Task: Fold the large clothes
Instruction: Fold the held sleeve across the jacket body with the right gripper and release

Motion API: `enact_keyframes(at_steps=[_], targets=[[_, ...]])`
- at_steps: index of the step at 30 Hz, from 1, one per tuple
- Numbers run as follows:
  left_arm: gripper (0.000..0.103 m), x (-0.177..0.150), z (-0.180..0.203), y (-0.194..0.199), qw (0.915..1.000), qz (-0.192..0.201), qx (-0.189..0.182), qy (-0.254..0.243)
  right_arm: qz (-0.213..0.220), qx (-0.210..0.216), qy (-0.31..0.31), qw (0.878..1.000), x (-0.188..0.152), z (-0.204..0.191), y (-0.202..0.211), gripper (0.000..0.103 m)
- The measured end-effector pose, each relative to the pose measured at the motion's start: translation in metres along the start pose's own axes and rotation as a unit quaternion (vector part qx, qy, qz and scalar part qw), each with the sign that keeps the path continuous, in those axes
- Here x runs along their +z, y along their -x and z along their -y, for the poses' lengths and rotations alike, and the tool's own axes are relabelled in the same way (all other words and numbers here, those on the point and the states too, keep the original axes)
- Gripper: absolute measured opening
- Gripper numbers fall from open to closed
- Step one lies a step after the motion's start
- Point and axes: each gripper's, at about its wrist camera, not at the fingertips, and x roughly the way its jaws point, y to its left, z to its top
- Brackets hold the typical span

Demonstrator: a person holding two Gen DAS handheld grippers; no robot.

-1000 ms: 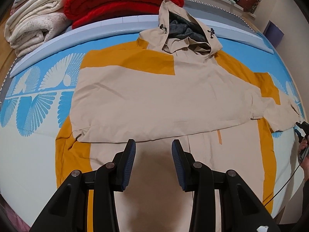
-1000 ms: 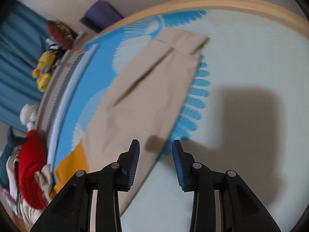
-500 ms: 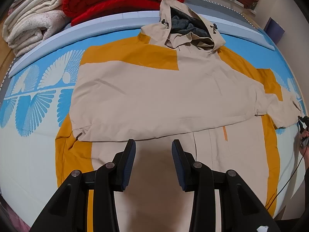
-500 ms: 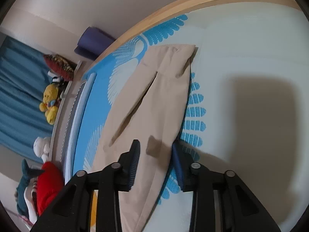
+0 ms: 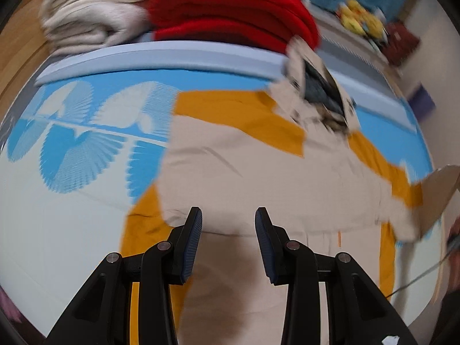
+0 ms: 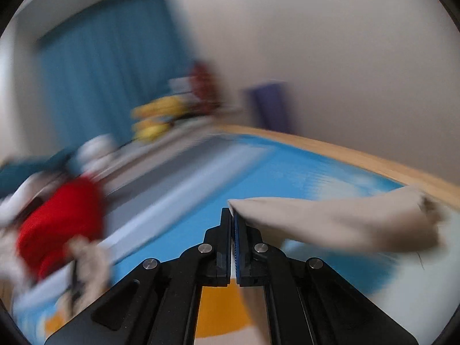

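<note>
A beige-and-orange jacket (image 5: 258,172) is lying spread on the blue-patterned bed (image 5: 72,149); the right gripper (image 6: 232,215) is pinching its sleeve (image 6: 330,224), the left gripper (image 5: 228,224) hovering partly open and empty, teal curtain (image 6: 109,72) hanging behind

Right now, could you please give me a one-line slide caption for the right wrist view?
Right gripper, fingers shut on the beige jacket sleeve, lifts it above the blue patterned mat.

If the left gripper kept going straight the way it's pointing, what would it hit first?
Most likely the beige jacket: the open left gripper points down at its body, nothing between the jaws. Depth is uncertain in the blur.
</note>
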Motion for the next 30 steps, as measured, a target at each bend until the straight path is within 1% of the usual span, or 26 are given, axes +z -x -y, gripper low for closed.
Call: enact_keyframes(at_steps=[1,2,3,4,5,6,7,8,9,10,11,13,14,16,17,19,20,21,22,23,25,26,28,30], targets=[[0.033,0.003,-0.010,0.004,0.9999,0.003,0.000,0.013,-0.007,0.029,0.017,0.999,-0.007,-0.030,0.005,0.002],[0.033,0.005,-0.019,0.007,0.9997,0.005,0.000,0.025,-0.023,0.073,0.034,0.996,-0.021,-0.075,0.011,0.002],[0.033,0.008,-0.033,0.010,0.9991,0.006,0.001,0.043,-0.037,0.098,0.043,0.994,-0.032,-0.101,0.015,0.002],[0.033,0.009,-0.040,0.012,0.9986,0.006,0.001,0.053,-0.065,0.144,0.056,0.986,-0.053,-0.143,0.018,0.002],[0.033,0.011,-0.050,0.015,0.9978,0.005,-0.002,0.067,-0.083,0.168,0.063,0.980,-0.070,-0.167,0.021,0.002],[0.033,0.011,-0.058,0.016,0.9971,0.003,-0.004,0.076,-0.115,0.196,0.073,0.971,-0.099,-0.203,0.022,0.002],[0.033,0.012,-0.064,0.016,0.9965,-0.001,-0.005,0.083,-0.141,0.211,0.079,0.964,-0.120,-0.222,0.020,0.003],[0.033,0.012,-0.068,0.017,0.9961,-0.005,-0.006,0.087,-0.200,0.238,0.083,0.947,-0.154,-0.248,0.011,0.004],[0.033,0.011,-0.072,0.017,0.9958,-0.008,-0.008,0.091,-0.250,0.256,0.082,0.930,-0.180,-0.260,0.004,0.005],[0.033,0.009,-0.074,0.017,0.9955,-0.011,-0.012,0.093,-0.313,0.262,0.083,0.909,-0.214,-0.272,-0.004,0.005],[0.033,0.008,-0.075,0.017,0.9953,-0.015,-0.015,0.094,-0.348,0.248,0.092,0.899,-0.235,-0.276,-0.006,0.005],[0.033,0.005,-0.071,0.016,0.9955,-0.022,-0.025,0.089,-0.386,0.227,0.110,0.887,-0.255,-0.271,0.001,0.005],[0.033,0.005,-0.069,0.016,0.9957,-0.023,-0.029,0.085,-0.386,0.221,0.115,0.888,-0.253,-0.264,0.008,0.005],[0.033,0.006,-0.062,0.015,0.9962,-0.023,-0.033,0.077,-0.366,0.201,0.139,0.898,-0.240,-0.245,0.032,0.007],[0.033,0.006,-0.058,0.014,0.9964,-0.022,-0.033,0.075,-0.355,0.194,0.143,0.903,-0.232,-0.239,0.040,0.010],[0.033,0.007,-0.051,0.011,0.9966,-0.022,-0.034,0.071,-0.331,0.167,0.122,0.921,-0.211,-0.208,0.055,0.026],[0.033,0.006,-0.047,0.009,0.9968,-0.025,-0.035,0.067,-0.327,0.155,0.106,0.926,-0.205,-0.199,0.054,0.042],[0.033,0.005,-0.042,0.007,0.9970,-0.026,-0.035,0.064,-0.323,0.145,0.079,0.932,-0.200,-0.181,0.051,0.050],[0.033,0.005,-0.041,0.006,0.9971,-0.027,-0.036,0.062,-0.324,0.141,0.066,0.933,-0.198,-0.179,0.042,0.051],[0.033,0.004,-0.037,0.005,0.9973,-0.028,-0.036,0.057,-0.334,0.132,0.048,0.932,-0.203,-0.168,0.030,0.051],[0.033,0.003,-0.033,0.005,0.9977,-0.028,-0.035,0.051,-0.363,0.131,0.011,0.922,-0.214,-0.159,0.008,0.051],[0.033,0.002,-0.031,0.005,0.9979,-0.027,-0.034,0.048,-0.382,0.131,-0.012,0.915,-0.224,-0.150,-0.005,0.051],[0.033,0.004,-0.033,0.006,0.9981,-0.024,-0.032,0.047,-0.420,0.114,-0.067,0.898,-0.250,-0.136,-0.035,0.051],[0.033,0.006,-0.038,0.006,0.9980,-0.022,-0.030,0.052,-0.444,0.103,-0.126,0.881,-0.271,-0.128,-0.054,0.051]])
